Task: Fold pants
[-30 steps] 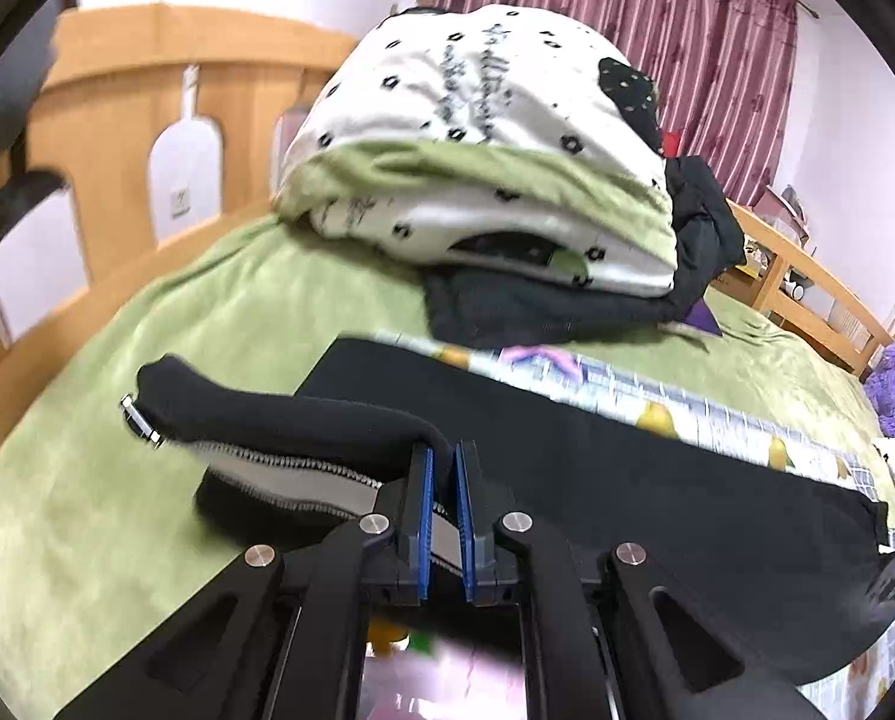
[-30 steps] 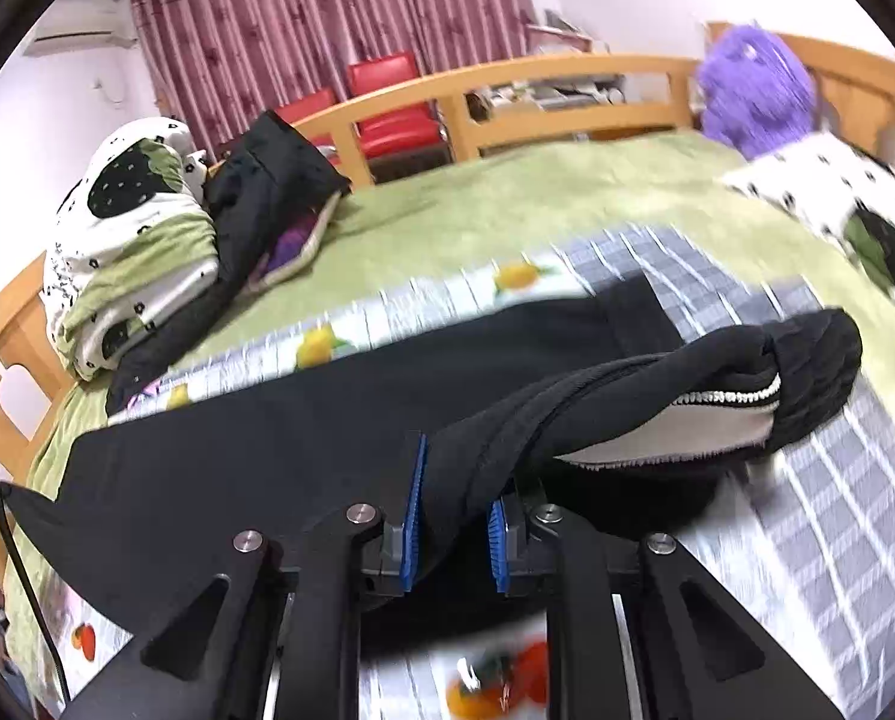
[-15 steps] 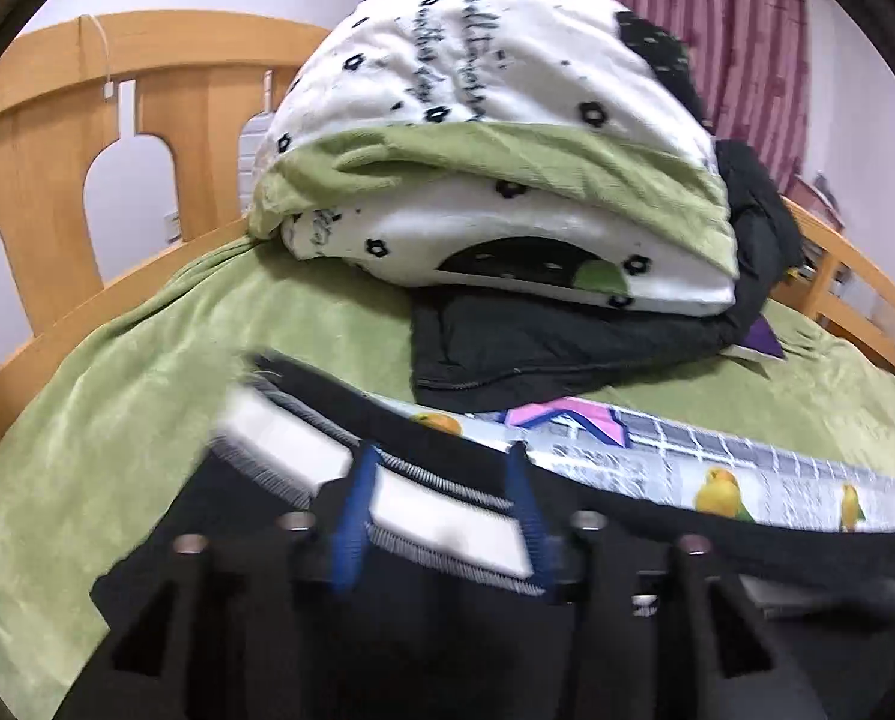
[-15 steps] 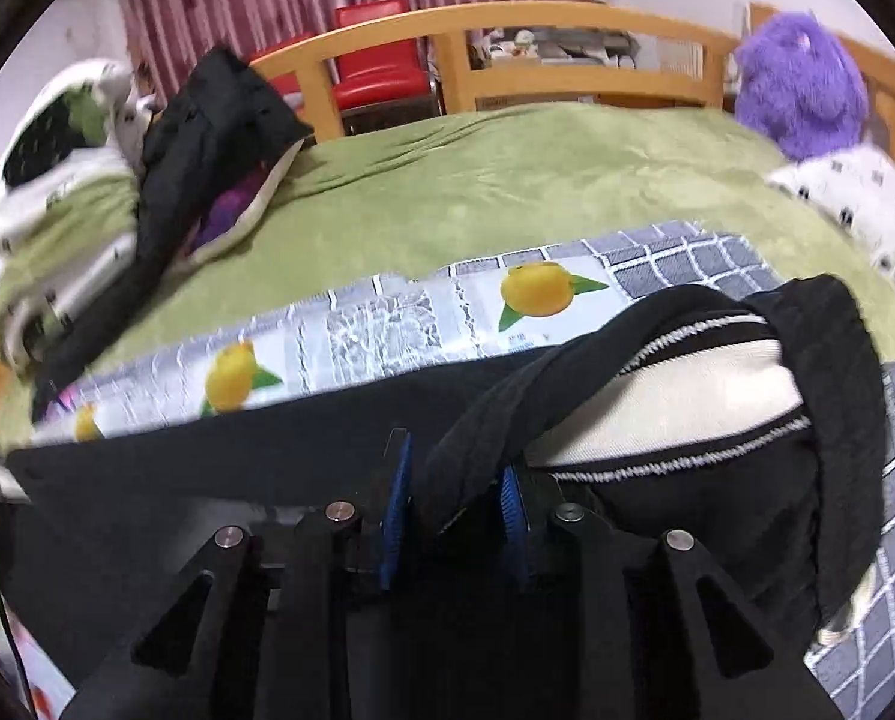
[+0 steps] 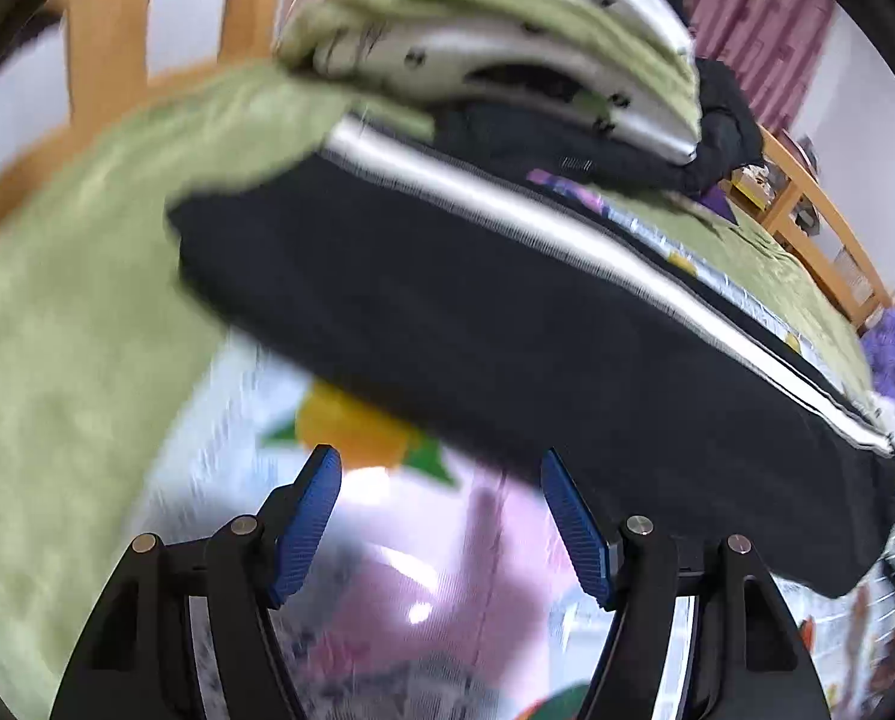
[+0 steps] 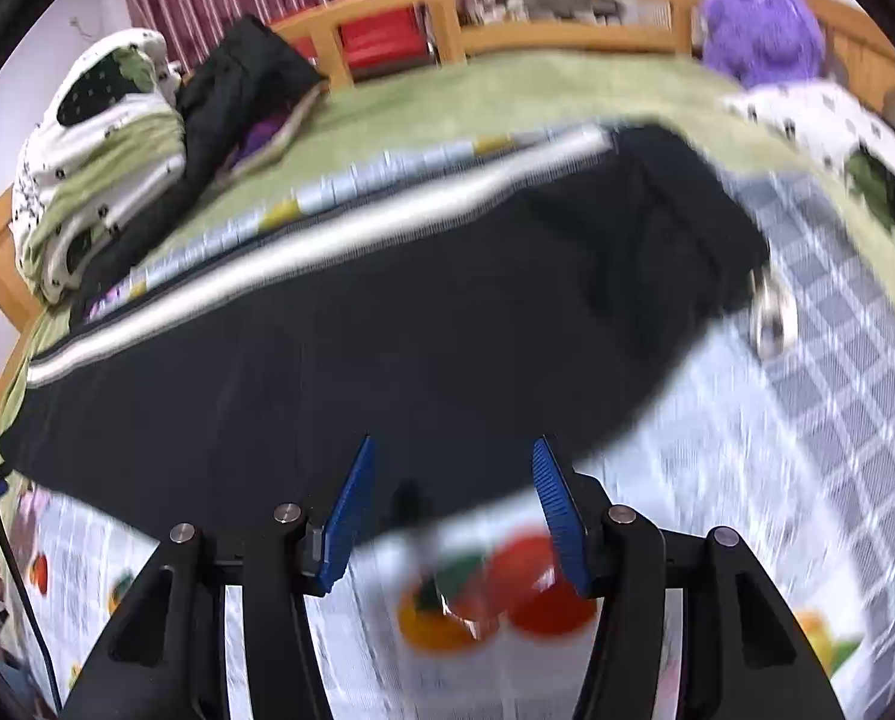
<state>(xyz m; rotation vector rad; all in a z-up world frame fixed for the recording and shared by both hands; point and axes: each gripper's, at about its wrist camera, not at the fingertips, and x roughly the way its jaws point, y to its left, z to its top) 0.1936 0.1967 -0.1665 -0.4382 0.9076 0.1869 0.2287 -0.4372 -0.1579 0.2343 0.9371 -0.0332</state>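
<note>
The black pants (image 5: 507,348) with a white side stripe lie folded lengthwise on a fruit-print sheet (image 5: 357,438) on the bed. They also show in the right wrist view (image 6: 387,330), the stripe along their far edge. My left gripper (image 5: 441,480) is open and empty, just short of the pants' near edge. My right gripper (image 6: 453,474) is open and empty, its blue pads at the pants' near edge. Both views are motion-blurred.
A folded white-and-green quilt (image 5: 495,42) and a black jacket (image 6: 243,78) are piled at the head end. A purple plush toy (image 6: 759,30) sits at the far right. The wooden bed rail (image 6: 567,6) runs behind. A checked sheet (image 6: 837,360) lies to the right.
Both grippers have let go of the pants and opened. They have drawn back towards me. The pants' lifted edge now lies flat, folded over.
</note>
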